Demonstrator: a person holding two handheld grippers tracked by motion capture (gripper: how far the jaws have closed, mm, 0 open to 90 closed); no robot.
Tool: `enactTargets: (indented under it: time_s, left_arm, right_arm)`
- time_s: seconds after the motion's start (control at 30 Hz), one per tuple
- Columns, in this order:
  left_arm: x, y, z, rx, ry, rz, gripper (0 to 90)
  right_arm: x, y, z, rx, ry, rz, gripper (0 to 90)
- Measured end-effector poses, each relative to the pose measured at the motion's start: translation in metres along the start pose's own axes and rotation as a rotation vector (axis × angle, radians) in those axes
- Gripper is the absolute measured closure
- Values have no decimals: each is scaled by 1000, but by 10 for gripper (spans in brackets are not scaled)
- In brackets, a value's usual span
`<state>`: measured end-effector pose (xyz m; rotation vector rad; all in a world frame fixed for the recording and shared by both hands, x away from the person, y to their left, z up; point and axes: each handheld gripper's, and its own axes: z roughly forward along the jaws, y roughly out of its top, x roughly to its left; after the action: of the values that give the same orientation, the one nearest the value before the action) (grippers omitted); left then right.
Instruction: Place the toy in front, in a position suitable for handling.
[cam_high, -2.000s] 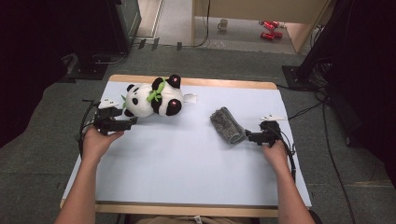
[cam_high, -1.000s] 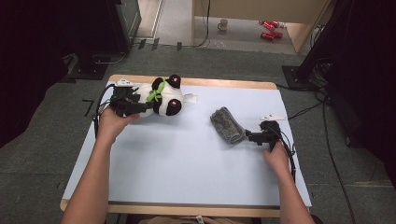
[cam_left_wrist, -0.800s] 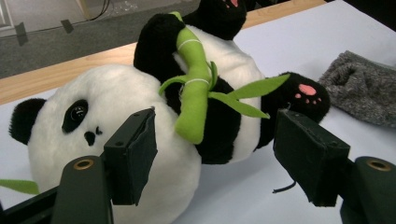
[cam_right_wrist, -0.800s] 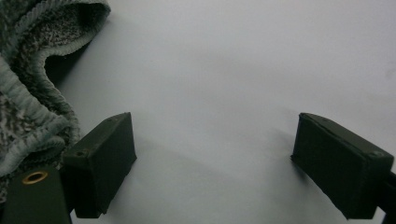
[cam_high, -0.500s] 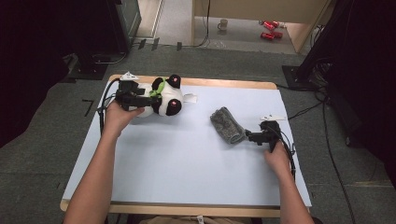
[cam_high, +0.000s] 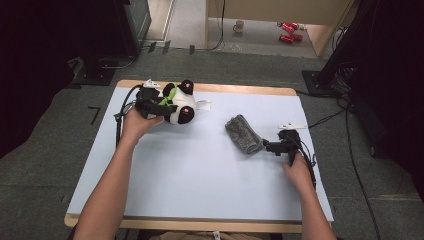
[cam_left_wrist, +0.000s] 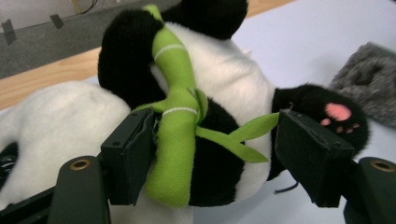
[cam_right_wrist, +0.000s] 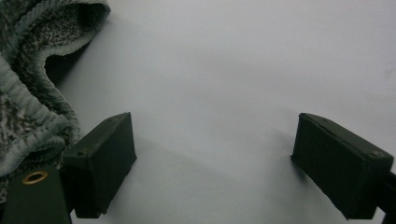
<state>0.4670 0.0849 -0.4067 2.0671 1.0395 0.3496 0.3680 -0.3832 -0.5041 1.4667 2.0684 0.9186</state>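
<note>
So the panda (cam_high: 177, 103) was lying on its side at the far left of the table (cam_high: 200, 170), close to the far edge. The left gripper (cam_high: 159, 105) was right up against it, jaws spread wide around its middle. In the left gripper view you could see the green bamboo stalk (cam_left_wrist: 175, 140) on the panda's belly sitting between the jaws, just touching the left one, while a leaf tip brushed the right one. The pads weren't squeezing the body though, so no real grip, just straddling it. One black foot with a pink paw pad (cam_left_wrist: 337, 113) stuck out past the right jaw.

Over on the right side, the grey sock (cam_high: 243, 133) lay crumpled on the table, well apart from the panda. The right gripper (cam_high: 266, 146) sat low at the sock's near-right end, jaws also wide, with bare table between them. In the right gripper view the sock (cam_right_wrist: 32, 93) bunched up just beside the left jaw, maybe touching it; I couldn't tell for sure.
</note>
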Motion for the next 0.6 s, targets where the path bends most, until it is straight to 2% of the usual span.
enactTargets:
  time_s: [0.1,0.17,0.23,0.3,0.5,0.6]
  left_arm:
    - [-1,-2,4,-18,28,18,296]
    - [-2,-6,5,-48,57,23,334]
    - [-3,-11,6,-79,86,25,409]
    - [-1,-14,6,-99,86,15,440]
    - [-1,-14,6,-81,74,-17,558]
    - [-1,-13,5,-85,73,-34,587]
  right_arm:
    - [0,0,0,-1,-4,-1,125]
    - [1,0,0,-1,-4,-1,124]
    - [1,0,0,-1,-5,0,125]
    - [1,0,0,-1,-6,0,125]
    - [1,0,0,0,-6,2,124]
    - [0,0,0,1,-5,5,123]
